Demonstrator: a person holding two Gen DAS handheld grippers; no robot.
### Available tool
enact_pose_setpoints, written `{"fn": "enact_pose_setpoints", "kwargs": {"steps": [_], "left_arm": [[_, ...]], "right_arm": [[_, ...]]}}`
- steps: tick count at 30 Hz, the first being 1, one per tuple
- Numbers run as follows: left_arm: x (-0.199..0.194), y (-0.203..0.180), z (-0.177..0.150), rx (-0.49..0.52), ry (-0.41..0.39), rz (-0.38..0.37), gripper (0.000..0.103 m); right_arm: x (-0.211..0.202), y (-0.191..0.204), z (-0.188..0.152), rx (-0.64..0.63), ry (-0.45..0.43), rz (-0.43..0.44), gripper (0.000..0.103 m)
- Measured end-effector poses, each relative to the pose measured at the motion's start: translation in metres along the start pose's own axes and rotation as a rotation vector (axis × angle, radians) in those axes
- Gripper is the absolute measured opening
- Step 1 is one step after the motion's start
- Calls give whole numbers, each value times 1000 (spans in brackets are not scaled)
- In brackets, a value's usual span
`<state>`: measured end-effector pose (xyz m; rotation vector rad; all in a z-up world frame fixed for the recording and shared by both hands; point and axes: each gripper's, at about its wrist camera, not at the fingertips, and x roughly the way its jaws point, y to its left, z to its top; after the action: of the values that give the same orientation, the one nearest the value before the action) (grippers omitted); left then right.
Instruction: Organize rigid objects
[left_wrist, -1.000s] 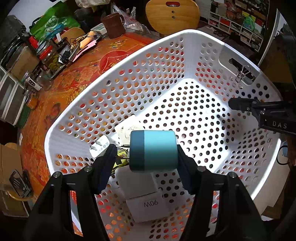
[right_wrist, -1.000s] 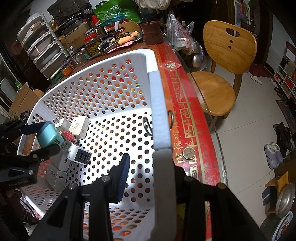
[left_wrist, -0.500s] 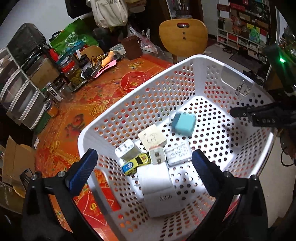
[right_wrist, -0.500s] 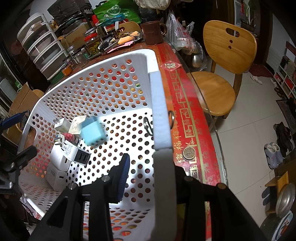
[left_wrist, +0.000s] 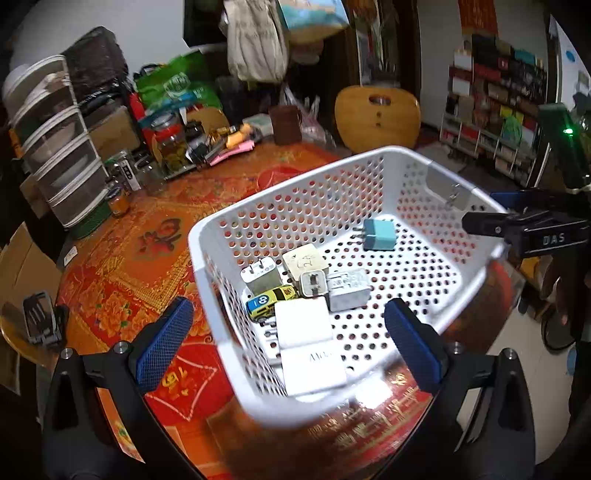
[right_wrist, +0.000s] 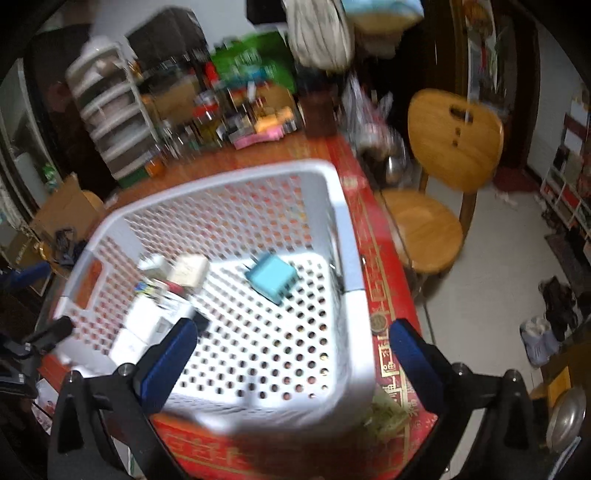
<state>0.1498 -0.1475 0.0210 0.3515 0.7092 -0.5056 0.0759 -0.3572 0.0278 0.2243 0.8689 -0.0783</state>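
A white perforated basket (left_wrist: 207, 236) stands on the red patterned table; it also shows in the right wrist view (right_wrist: 347, 236). Inside lie a teal charger (left_wrist: 377, 235), apart from the rest, several white chargers (left_wrist: 303, 325) and a yellow and blue toy car (left_wrist: 269, 301). The teal charger (right_wrist: 271, 277) also shows in the blurred right wrist view. My left gripper (left_wrist: 288, 341) is open and empty, above the basket's near edge. My right gripper (right_wrist: 288, 356) is open and empty, above the basket's near corner. The right gripper's body (left_wrist: 532, 229) shows in the left wrist view.
Jars, a brown mug (left_wrist: 284, 123) and clutter crowd the table's far side. Stacked plastic drawers (left_wrist: 55, 155) stand far left. A wooden chair (right_wrist: 439, 177) stands beside the table at the right. A coin (right_wrist: 378, 323) lies on the table by the basket.
My left gripper let go of the teal charger, which dropped into the basket. The left gripper pulled back and up. My right gripper let go of the basket's rim and drew back.
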Motion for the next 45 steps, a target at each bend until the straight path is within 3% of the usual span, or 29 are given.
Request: {"fn": "enact_pose_setpoints", "kwargs": {"steps": [6,10,15,19,24,31,45], "left_arm": [[-53,-8,-40,-101,-86,28,102],[-91,-16,-66,-142,-109,94,102],[-158,-25,-101,-209,-191,35,102],[-203,-46,-117,-191,-212,96,102],[-240,-61,-128,-201,-250,75,102],[-232,-57,-125,-227,-202,82,102],[-207,-41,-120,-263,-160,100,102]], "right_arm": [[-74,25,-32,15,-176,24,103],[-124,46,-63,26,-248,17,103],[-179,84,-104,-78,-296,-23,103],[-214,98,-129,-74,-329,20,103],[-235,104,-145,-47,-337,1,103],[-233,109,-145,-92,-309,-49,103],[-223,107,-144,-88,-277,-54,103]]}}
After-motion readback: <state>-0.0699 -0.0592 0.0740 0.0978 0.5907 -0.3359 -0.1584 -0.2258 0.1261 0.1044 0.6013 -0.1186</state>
